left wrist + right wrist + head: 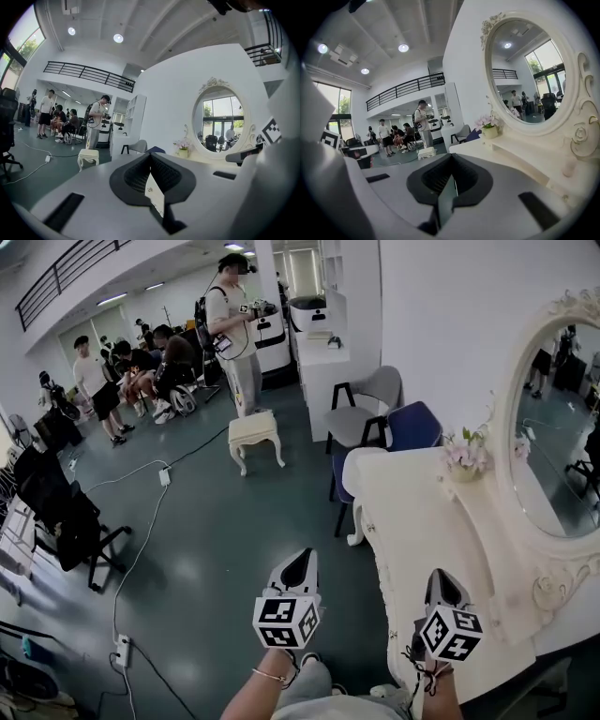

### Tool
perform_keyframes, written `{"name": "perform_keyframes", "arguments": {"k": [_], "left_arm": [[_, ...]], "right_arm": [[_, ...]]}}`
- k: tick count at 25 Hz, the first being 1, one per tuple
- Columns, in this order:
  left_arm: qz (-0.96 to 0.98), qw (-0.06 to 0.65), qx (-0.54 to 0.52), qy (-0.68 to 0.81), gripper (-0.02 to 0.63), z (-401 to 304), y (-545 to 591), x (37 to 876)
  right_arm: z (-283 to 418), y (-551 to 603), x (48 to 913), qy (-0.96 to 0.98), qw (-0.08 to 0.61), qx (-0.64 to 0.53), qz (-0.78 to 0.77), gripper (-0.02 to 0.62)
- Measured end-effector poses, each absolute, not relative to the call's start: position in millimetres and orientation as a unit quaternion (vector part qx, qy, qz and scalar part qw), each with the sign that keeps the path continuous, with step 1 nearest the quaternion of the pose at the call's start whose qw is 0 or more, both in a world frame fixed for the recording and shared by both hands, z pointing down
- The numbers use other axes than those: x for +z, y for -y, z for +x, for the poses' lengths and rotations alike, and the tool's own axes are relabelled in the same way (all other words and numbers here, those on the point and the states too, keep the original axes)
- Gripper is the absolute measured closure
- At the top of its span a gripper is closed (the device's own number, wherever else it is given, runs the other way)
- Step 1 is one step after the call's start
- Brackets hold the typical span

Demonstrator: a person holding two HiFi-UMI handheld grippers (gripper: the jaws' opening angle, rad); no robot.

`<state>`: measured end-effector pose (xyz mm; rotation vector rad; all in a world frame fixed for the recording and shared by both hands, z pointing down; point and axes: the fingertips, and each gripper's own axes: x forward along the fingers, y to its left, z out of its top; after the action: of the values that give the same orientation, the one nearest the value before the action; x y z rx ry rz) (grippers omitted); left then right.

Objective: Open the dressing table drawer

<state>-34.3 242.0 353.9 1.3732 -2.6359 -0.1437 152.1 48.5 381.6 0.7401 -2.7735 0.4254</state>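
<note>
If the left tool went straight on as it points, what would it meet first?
Nothing close: the left tool points over floor beside the dressing table. First in line is probably the blue chair; depth is unclear.

The table (422,512) is cream, and so are the mirror frame (553,582), carved with roses, and the stool (255,430). The flowers (466,454) are pale pink with green leaves. The floor (225,540) is dark grey-green and the wall (450,324) is white. The grey chair (375,385) stands by the blue chair (412,425). The left gripper (300,559) and right gripper (441,577) are light grey, black at the jaws. Their cubes (286,620) are white with black square markers.
</note>
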Motion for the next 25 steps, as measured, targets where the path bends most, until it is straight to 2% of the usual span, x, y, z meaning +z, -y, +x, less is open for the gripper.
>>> {"name": "perform_keyframes", "arguments": {"k": [7,25], "left_arm": [[0.510,0.086,-0.042,0.855,0.588,-64.5,-183.3,368.6],[0.634,0.093,-0.028,0.767,0.588,-211.7,-19.1,347.2]], "right_arm": [[137.1,-16.0,394.4,0.935,0.115,0.152,0.298,0.588],[37.7,77.0,367.1,0.877,0.081,0.167,0.442,0.588]]}}
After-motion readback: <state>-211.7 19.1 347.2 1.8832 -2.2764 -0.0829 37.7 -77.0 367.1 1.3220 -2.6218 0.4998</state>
